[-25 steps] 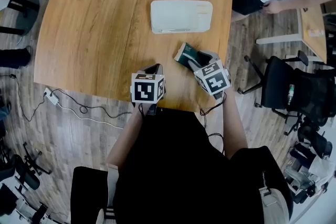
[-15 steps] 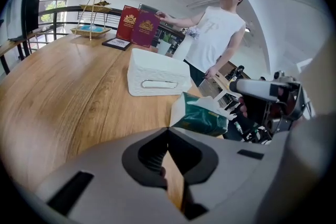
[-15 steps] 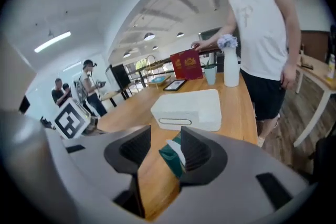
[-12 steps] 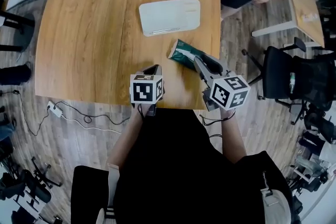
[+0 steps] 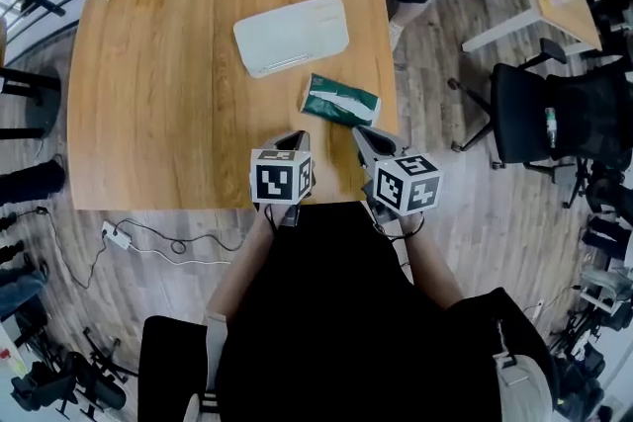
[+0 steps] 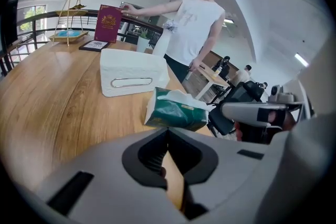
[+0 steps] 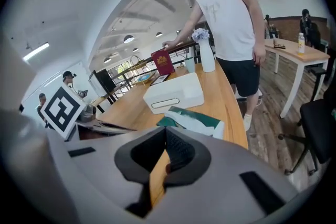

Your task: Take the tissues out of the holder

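The green tissue pack lies on the wooden table near its right edge, just beside the white holder. We judge it light, soft and slick-wrapped, best pinched across its narrow sides. At the near edge, our left gripper is closed and empty, and our right gripper has just closed on nothing.

The right claw drew back from the green tissue pack toward the near edge of the desk. Its jaws had just been closing and came together with nothing between them (its marker cube rolled over on the way). The pack, earlier tilted at that claw's tips, lay flat and apart from it.
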{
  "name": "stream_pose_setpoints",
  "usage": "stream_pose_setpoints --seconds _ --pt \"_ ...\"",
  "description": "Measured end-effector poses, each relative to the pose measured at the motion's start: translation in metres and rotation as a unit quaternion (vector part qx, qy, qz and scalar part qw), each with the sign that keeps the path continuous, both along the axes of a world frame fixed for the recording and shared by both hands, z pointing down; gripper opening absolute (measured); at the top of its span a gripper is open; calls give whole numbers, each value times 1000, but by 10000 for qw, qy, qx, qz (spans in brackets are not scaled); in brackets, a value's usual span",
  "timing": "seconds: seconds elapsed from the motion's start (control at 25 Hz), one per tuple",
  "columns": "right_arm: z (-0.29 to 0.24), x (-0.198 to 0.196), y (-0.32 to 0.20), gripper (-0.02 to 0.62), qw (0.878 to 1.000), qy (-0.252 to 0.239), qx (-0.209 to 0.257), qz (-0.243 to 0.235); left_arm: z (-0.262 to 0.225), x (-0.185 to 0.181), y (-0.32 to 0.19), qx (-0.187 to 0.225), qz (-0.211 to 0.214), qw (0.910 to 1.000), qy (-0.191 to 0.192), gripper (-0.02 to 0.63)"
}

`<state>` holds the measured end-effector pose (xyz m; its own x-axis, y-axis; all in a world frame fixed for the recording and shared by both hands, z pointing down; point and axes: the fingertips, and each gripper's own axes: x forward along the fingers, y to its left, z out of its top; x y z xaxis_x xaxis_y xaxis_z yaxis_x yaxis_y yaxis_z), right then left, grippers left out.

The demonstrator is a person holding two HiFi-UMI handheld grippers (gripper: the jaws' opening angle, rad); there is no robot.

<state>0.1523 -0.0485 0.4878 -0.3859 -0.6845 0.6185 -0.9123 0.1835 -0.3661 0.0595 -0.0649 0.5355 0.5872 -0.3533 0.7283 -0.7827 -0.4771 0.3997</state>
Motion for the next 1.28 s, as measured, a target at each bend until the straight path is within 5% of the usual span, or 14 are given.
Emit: stream_pose_setpoints --seconds 1.28 --pt "30 -9 32 11 9969 112 -744 -216 0 14 29 -70 188 9998 48 11"
